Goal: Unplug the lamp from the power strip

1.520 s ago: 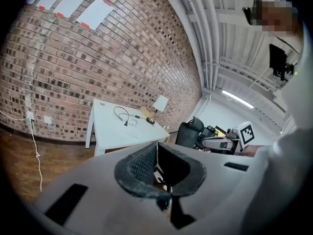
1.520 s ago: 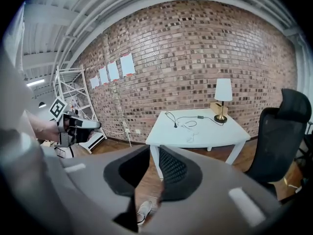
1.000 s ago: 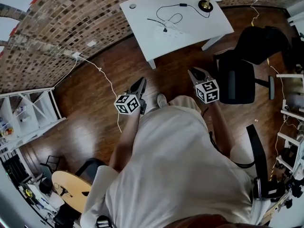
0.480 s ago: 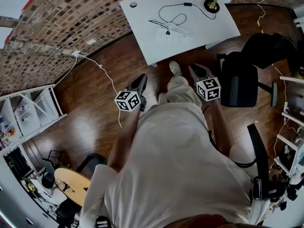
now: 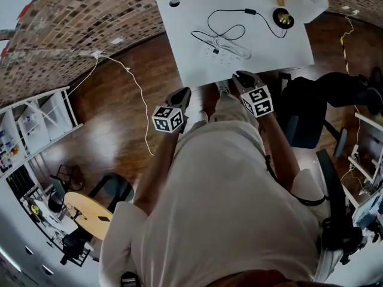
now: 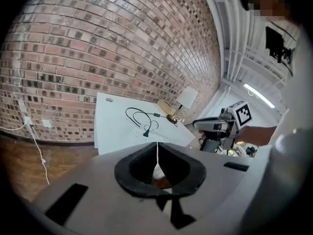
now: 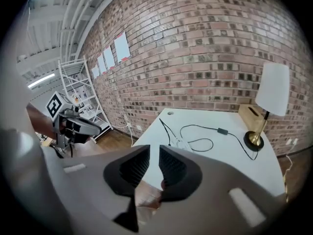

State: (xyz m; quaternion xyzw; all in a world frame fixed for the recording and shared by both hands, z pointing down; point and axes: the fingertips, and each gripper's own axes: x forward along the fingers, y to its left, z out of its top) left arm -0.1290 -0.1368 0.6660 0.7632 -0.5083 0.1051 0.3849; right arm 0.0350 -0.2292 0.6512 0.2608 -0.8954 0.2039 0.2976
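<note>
On the white table (image 5: 191, 23) lies a white power strip (image 5: 227, 54), seen too in the right gripper view (image 7: 182, 143). A black plug (image 5: 215, 51) sits in it. Its black cable loops to the lamp, which has a brass base (image 5: 283, 18) (image 7: 254, 140) and a white shade (image 5: 306, 3) (image 7: 272, 88). My left gripper (image 5: 182, 94) (image 6: 157, 145) is shut and empty, short of the table's near edge. My right gripper (image 5: 242, 76) (image 7: 154, 151) is at that edge, its jaws slightly apart with nothing between them. Both are well short of the strip.
A black office chair (image 5: 311, 118) stands close on the right. A white cable (image 5: 134, 94) runs across the wooden floor from the brick wall. White shelving (image 5: 30, 130) is at the left. A wooden box (image 7: 252, 112) sits behind the lamp.
The person has walked up to the table, which is now much nearer. Both grippers have come forward to its near edge. Neither jaw opening has changed.
</note>
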